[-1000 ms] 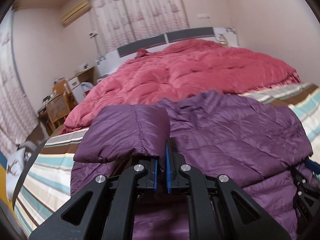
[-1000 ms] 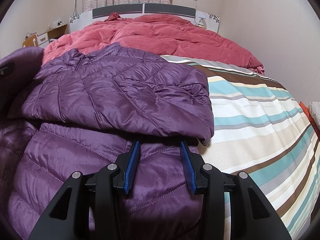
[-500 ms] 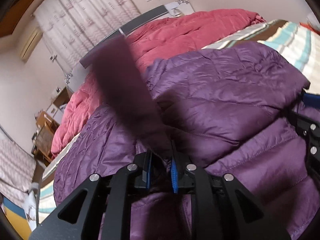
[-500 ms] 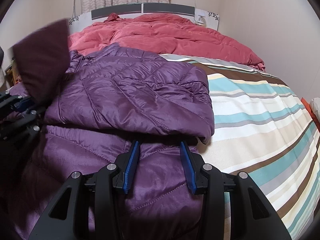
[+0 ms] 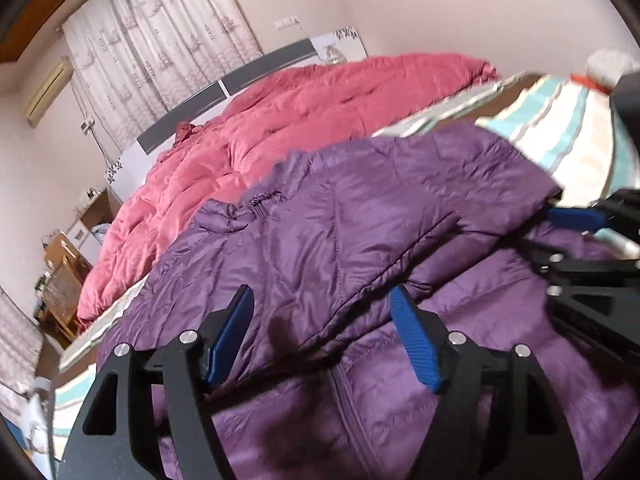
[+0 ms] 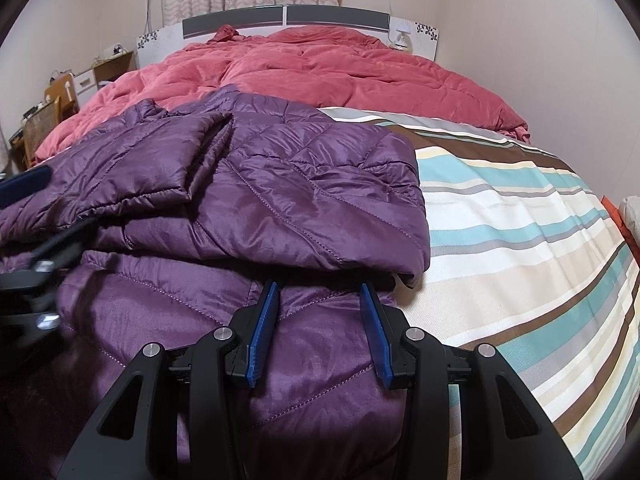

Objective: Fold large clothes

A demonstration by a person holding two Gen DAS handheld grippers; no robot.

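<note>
Here, at the left edge of the room, a wooden chair [image 6: 44, 120] stands beside the bed, with a patterned curtain [image 5: 160, 40] behind the grey-and-white headboard [image 6: 286, 18]. A rumpled pink-red quilt [image 6: 320, 76] covers the head end of the bed. In front of it lies the purple quilted jacket [image 6: 260, 200], spread on the striped bedsheet [image 6: 520, 240]; its left sleeve [image 6: 132, 168] is folded across the chest, cuff toward the middle, and the upper body lies doubled over the lower part.

The left gripper [image 5: 322, 336] hangs over the jacket's left side. Its jaws have just been opening and now stand wide apart, blue pads clear of the fabric, nothing pinched between them.

Further right, the right gripper [image 6: 318, 328] rests low over the jacket's lower part, just under the folded edge. Its jaws stand partly apart; fabric lies between and beneath the pads, but whether they press on it cannot be told. To the right the striped sheet lies bare up to the wall.
</note>
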